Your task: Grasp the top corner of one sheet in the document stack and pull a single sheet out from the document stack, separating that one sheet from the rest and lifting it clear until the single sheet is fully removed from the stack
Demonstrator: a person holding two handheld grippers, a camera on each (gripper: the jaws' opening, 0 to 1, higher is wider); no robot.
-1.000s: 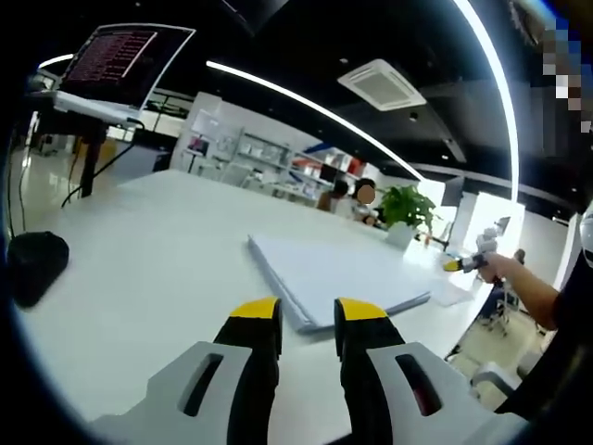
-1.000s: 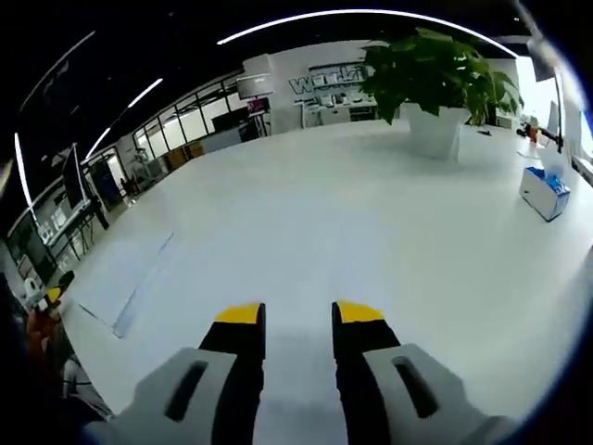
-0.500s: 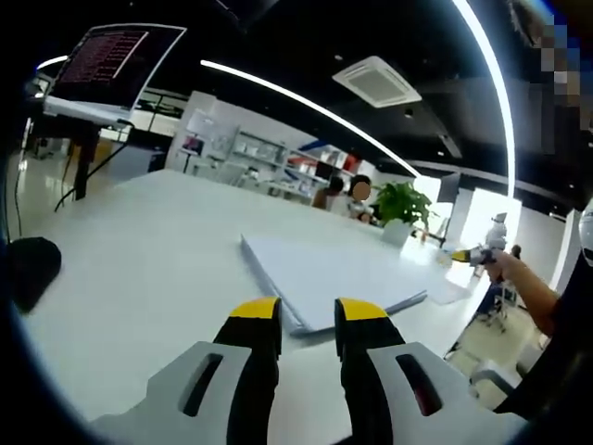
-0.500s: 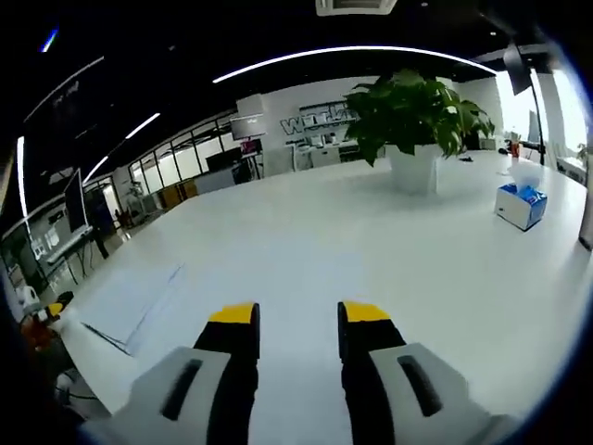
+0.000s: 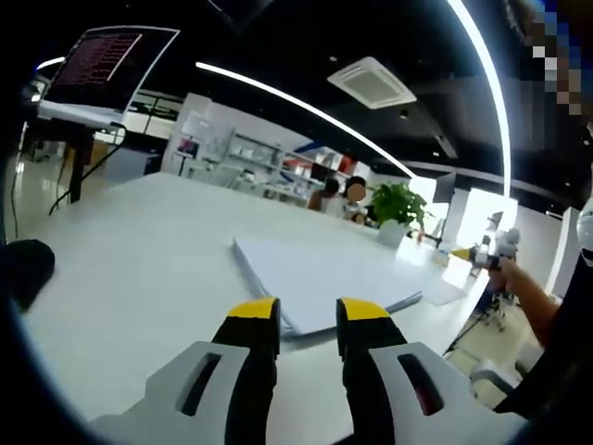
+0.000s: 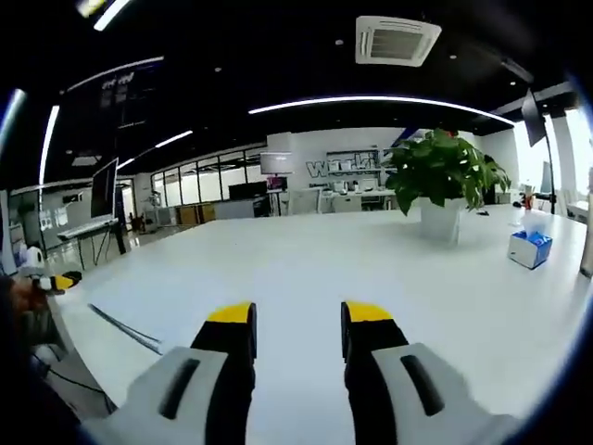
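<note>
The flat white document stack (image 5: 324, 278) lies on the white table (image 5: 139, 269); left gripper (image 5: 308, 313) and right gripper (image 6: 298, 317) hover with jaws parted, holding nothing.

The left gripper view looks low across the white counter (image 5: 139, 250) from one edge, close behind the document stack (image 5: 324, 278), toward the potted plant (image 5: 397, 206). The right gripper view skims the same counter (image 6: 306, 269) from another side, seeing that plant (image 6: 443, 171) nearer and the stack (image 6: 125, 326) far left
</note>
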